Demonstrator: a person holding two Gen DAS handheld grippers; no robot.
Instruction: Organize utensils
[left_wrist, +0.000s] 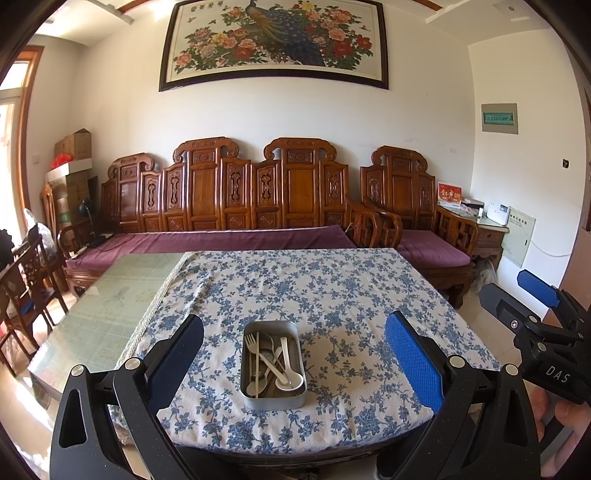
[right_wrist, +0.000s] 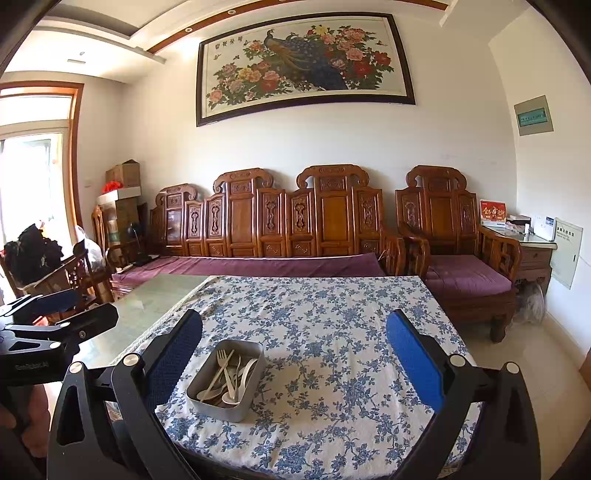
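Observation:
A rectangular metal tin (left_wrist: 274, 398) (right_wrist: 207, 400) sits near the front of the table on the blue-flowered cloth. Several utensils lie inside it: a cream fork (left_wrist: 252, 342) (right_wrist: 222, 357), white spoons (left_wrist: 288, 382) (right_wrist: 231, 397), chopsticks and metal pieces. My left gripper (left_wrist: 293, 354) stands open, held back over the table's front edge, the tin between its fingers in the left wrist view. My right gripper (right_wrist: 295, 354) is open too, to the right of the tin and above the cloth. Each gripper shows at the edge of the other's view: the right one (left_wrist: 532, 306) and the left one (right_wrist: 62, 310).
The flowered cloth (left_wrist: 295, 288) covers the right part of the table; bare glass top (left_wrist: 110, 299) lies to the left. A carved wooden sofa (left_wrist: 229, 199) with purple cushions stands behind. Wooden chairs (left_wrist: 26, 280) are at the left, an armchair (left_wrist: 424, 221) at the right.

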